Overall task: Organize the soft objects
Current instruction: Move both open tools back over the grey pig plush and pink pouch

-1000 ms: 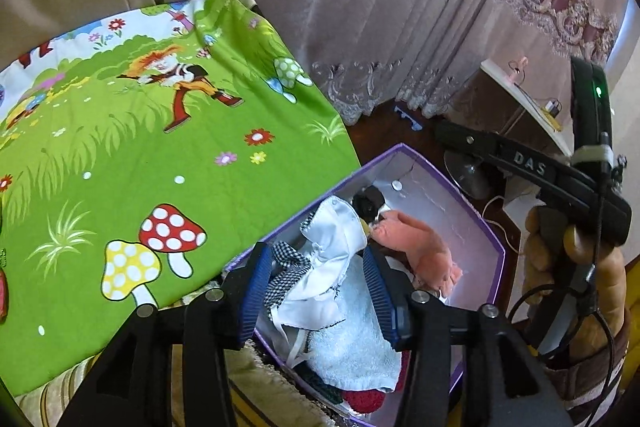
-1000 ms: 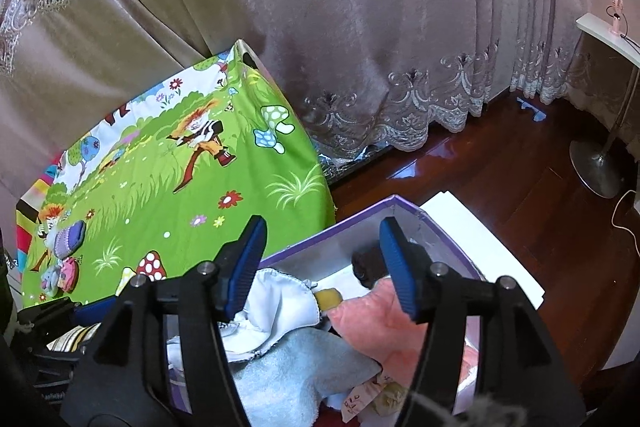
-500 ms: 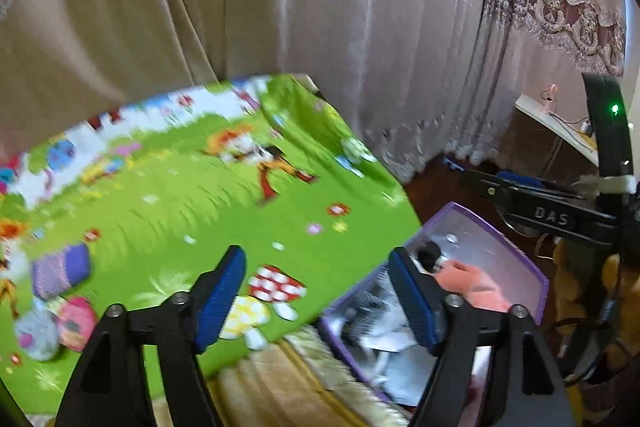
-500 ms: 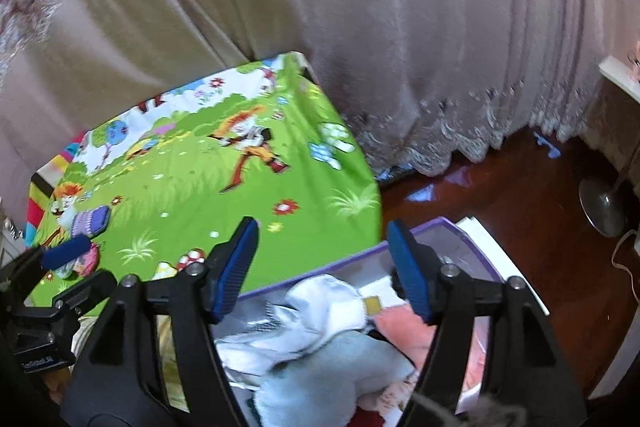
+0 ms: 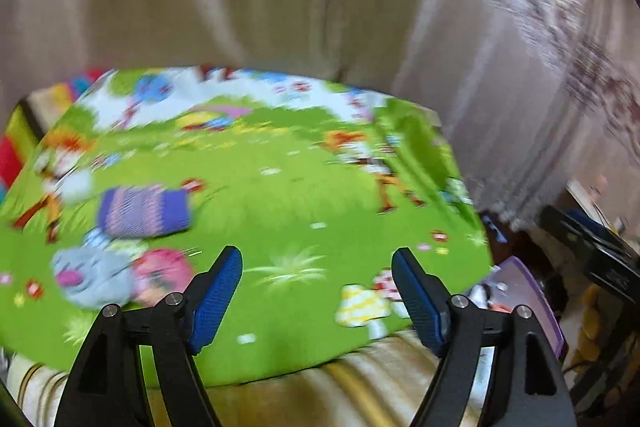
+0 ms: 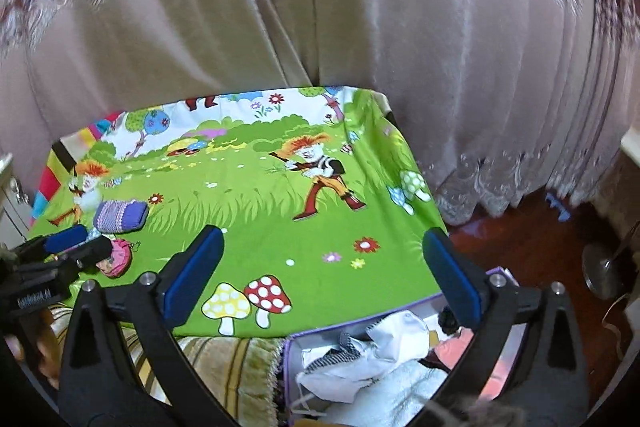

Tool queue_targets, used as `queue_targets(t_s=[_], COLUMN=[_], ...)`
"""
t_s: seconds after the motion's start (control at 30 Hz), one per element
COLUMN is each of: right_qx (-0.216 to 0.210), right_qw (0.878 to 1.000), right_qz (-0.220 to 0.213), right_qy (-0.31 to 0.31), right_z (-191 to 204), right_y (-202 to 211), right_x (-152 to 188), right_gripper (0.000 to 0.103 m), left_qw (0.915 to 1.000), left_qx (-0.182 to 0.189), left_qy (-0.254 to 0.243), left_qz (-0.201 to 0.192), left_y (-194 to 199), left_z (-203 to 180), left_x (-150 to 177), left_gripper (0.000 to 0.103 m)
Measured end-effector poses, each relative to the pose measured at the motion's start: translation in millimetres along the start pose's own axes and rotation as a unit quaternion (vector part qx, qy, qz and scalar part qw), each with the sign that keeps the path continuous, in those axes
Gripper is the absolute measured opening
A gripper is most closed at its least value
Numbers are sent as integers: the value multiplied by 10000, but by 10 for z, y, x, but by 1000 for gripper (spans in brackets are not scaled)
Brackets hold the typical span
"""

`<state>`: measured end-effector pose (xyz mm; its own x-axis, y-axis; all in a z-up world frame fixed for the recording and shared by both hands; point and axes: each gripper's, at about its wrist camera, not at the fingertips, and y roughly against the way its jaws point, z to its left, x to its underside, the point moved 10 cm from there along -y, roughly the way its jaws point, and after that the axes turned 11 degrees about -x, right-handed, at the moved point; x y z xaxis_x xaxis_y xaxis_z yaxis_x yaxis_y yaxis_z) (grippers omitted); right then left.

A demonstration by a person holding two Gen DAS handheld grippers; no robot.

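Observation:
A green cartoon cloth (image 5: 300, 195) (image 6: 260, 211) covers the surface. On its left lie a purple knitted pouch (image 5: 144, 213) (image 6: 120, 215), a grey soft toy (image 5: 92, 275) and a pink round pouch (image 5: 160, 271) (image 6: 116, 259). The purple box (image 6: 360, 323) at the near right corner holds a white cloth (image 6: 388, 339), a pale towel (image 6: 392, 395) and a pink piece (image 6: 452, 351). My left gripper (image 5: 316, 297) is open over the cloth, holding nothing. My right gripper (image 6: 324, 267) hovers above the box's near-left corner; its jaws are opening with nothing between them.
Pinkish curtains (image 6: 360, 27) hang right behind the surface. A striped beige cover (image 6: 224, 359) runs along the front edge. Dark wood floor (image 6: 520, 247) lies to the right, with a round metal stand base (image 6: 604, 271). The left wrist view is blurred.
The left gripper let go of the white cloth in the box, opened, and swung left over the green cloth. The right gripper rose, turned left and spread its jaws wider.

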<state>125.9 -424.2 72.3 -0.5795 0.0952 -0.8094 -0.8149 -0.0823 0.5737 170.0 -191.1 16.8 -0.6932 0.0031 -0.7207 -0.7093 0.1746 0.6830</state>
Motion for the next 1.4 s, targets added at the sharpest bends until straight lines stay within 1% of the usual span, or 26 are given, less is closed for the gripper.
queue_targets(t_s=[0.1,0.23,0.33,0.4,0.5,0.63,0.77,0.87,0.93,1.03,1.13,1.17,1.23,1.27,1.33,1.4], right_qx=[-157,-373,-617,-773,-1018,-1493,-1599,-1646,-1723,-1776,-1812,-1827,-1837,-1832,-1828,-1825], right_qw=[9996,9978,9950,9930,9893,9812,9752,9700,9663,9614,9558,9541,9506,9487,9459,9436], right_qz=[39,102,275,370,525,826,1125,1339,1439,1585,1750,1796,1888,1940,2025,2112], right_qy=[212,529,736,811,908,897,1037,1190,1258,1378,1513,1551,1640,1693,1759,1779], right_z=[259,637,939,1109,1345,1661,1907,2079,2183,2332,2486,2529,2611,2652,2698,2734], right_y=[-75,-206,-331,-389,-499,-651,-820,-950,-1023,-1144,-1277,-1312,-1381,-1421,-1481,-1531], right_x=[-20,-3,36,74,132,252,360,451,498,583,688,718,779,818,875,921], right_gripper=[102,102,102,102,102,102,102,102,102,102,102,102,102,102,102,102], left_qw=[9987,9940,9894,9844,9760,9646,9570,9542,9535,9534,9579,9596,9593,9613,9620,9640], left_qx=[-319,-554,-700,-844,-987,-1045,-1125,-1158,-1200,-1075,-987,-925,-880,-965,-964,-931], left_qy=[365,863,1157,1371,1672,2014,2209,2257,2257,2265,2081,1995,1924,1851,1823,1789], left_qz=[154,387,526,713,985,1347,1505,1585,1598,1680,1716,1753,1872,1799,1791,1731], left_y=[-72,-122,-159,-204,-294,-441,-569,-661,-707,-792,-889,-936,-1017,-1019,-1035,-1024], left_z=[506,1088,1426,1702,1994,2304,2492,2554,2593,2587,2512,2471,2440,2449,2450,2444], left_x=[27,92,134,176,244,340,428,478,499,523,517,526,574,557,554,549], left_gripper=[78,78,78,78,78,78,78,78,78,78,77,75,60,57,43,38])
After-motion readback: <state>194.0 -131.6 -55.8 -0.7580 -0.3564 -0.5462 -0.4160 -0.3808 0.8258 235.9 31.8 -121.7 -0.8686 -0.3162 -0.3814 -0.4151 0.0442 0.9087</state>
